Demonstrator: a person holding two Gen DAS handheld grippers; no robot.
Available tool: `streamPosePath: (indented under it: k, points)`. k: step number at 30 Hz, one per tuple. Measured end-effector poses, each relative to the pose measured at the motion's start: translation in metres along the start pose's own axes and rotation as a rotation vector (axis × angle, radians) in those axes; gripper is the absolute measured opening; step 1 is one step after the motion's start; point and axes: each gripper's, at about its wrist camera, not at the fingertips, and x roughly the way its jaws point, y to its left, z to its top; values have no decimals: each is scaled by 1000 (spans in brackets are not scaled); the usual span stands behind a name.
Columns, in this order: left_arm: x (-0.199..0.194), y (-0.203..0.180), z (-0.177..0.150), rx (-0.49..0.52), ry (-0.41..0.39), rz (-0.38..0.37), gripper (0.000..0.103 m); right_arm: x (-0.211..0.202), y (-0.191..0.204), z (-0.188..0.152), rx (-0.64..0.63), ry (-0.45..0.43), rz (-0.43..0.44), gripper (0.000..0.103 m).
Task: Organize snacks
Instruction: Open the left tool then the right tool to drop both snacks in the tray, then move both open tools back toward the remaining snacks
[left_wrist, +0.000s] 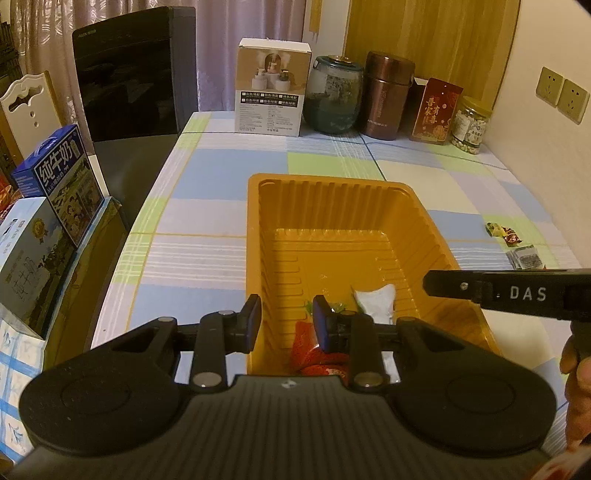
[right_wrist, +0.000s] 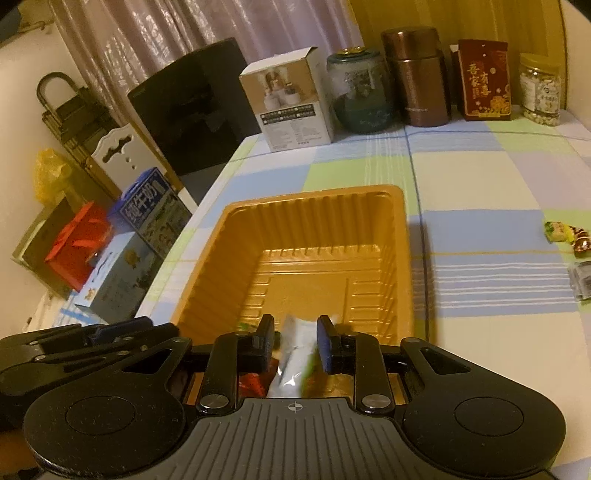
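An orange plastic tray (left_wrist: 325, 206) stands on the checked tablecloth; it also shows in the right wrist view (right_wrist: 314, 218). At its near end lie a red snack pack (left_wrist: 314, 356) and a white packet (left_wrist: 376, 301). My left gripper (left_wrist: 286, 319) is open and empty over the tray's near left corner. My right gripper (right_wrist: 295, 341) is open above the tray, with the white packet (right_wrist: 295, 350) between its fingers but not pinched. Loose wrapped candies (left_wrist: 504, 232) and a grey sachet (left_wrist: 526, 258) lie on the cloth to the tray's right.
At the table's back stand a white box (left_wrist: 271, 92), a glass jar (left_wrist: 334, 96), a brown canister (left_wrist: 388, 96), a red packet (left_wrist: 436, 110) and a nut jar (left_wrist: 471, 123). A black monitor (left_wrist: 133, 74) and milk cartons (left_wrist: 62, 177) are at left.
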Motion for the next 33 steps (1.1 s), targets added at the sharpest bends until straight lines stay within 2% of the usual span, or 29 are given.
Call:
streamPosePath:
  k: [15,20,33]
  points:
    - [-46,-29,-14,-15,-42,-32,30,-73,-21,-37,56,-57,-98,28]
    - [-62,-47,-22,-10,-47,-61,32,-100,-27,-50,64,-73,-134,41]
    - [-82,-98,-36,43,-48,-138,36,-168,-59,-79,115,-134,-213,54]
